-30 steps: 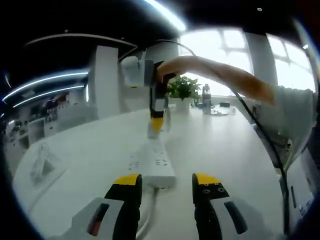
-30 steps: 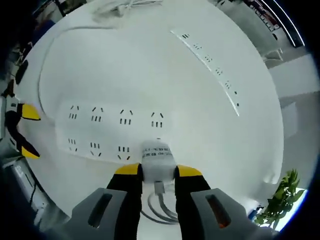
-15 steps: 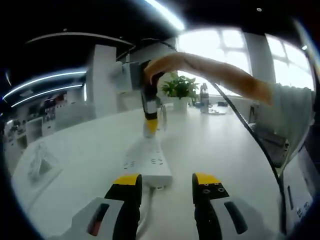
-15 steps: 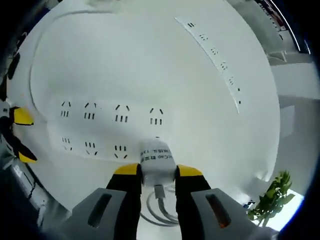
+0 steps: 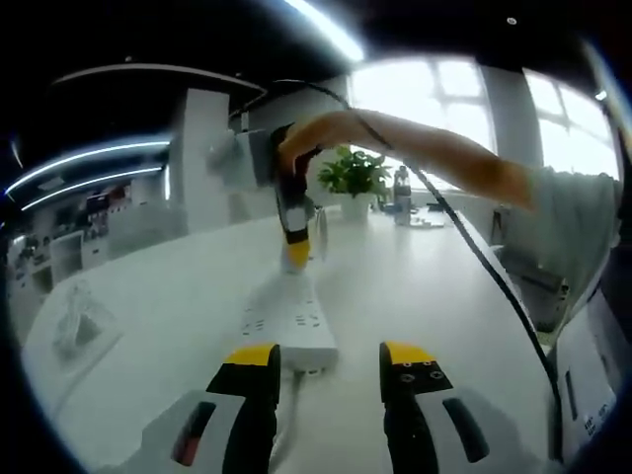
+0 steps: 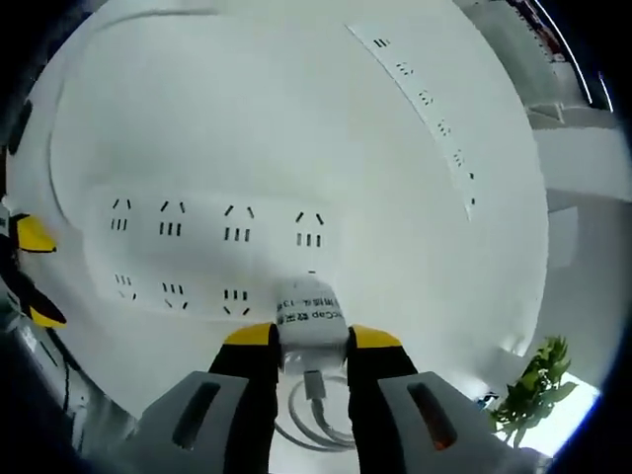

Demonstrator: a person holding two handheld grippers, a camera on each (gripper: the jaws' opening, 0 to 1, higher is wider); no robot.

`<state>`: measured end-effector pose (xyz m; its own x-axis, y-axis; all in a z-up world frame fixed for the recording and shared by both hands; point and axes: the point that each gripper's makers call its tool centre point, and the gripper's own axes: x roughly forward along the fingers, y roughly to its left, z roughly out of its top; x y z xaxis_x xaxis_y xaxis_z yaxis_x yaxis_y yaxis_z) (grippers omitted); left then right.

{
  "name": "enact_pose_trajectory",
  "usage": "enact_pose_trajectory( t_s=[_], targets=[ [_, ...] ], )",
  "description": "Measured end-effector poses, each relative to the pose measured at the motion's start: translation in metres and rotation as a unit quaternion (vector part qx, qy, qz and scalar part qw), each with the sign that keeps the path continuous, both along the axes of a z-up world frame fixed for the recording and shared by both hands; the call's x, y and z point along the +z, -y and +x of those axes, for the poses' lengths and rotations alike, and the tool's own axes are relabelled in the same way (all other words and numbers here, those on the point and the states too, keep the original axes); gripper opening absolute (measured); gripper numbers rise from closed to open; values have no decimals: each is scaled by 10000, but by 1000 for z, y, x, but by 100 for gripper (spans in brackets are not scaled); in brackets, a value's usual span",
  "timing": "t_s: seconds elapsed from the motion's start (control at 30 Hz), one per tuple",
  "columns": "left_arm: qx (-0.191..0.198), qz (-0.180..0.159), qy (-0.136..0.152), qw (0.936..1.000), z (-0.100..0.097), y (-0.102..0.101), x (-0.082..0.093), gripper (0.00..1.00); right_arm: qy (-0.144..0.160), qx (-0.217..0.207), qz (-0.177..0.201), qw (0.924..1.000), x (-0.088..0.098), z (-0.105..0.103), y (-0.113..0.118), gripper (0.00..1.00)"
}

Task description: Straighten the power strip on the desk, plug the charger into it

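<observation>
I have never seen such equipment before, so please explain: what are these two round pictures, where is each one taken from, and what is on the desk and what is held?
No robot here: a person holds a pair of hand tongs in each hand, and each carries a fisheye camera looking along its yellow-tipped jaws.

The left gripper view looks across the white desk. The left tongs are open, just before the near end of the long white power strip. Beyond it, the person's arm holds the right tongs pointing downward over the strip.

The right gripper view looks down from those right tongs, shut on the small white charger block, whose coiled white cable hangs behind. It sits at the strip's sockets; whether it is plugged in cannot be told.
</observation>
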<state>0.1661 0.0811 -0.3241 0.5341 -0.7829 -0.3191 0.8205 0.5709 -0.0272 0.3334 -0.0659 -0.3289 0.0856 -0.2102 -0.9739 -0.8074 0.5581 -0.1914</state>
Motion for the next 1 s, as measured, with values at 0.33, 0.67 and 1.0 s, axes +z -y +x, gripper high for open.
enact_pose_trajectory(
  t_s=[0.33,0.67,1.0],
  targets=[
    [13,25,-59,10000,-2,0,-2,41,269,407,-811,9955,-2,3,1,26],
    [26,12,-72,10000,-3,-1,0,41,207,679,-479,9963,-5,3,-1,28],
    [43,27,-73,10000,-2,-1,-2,41,582,1408,141,9882,-10,-8,-2,32]
  ],
)
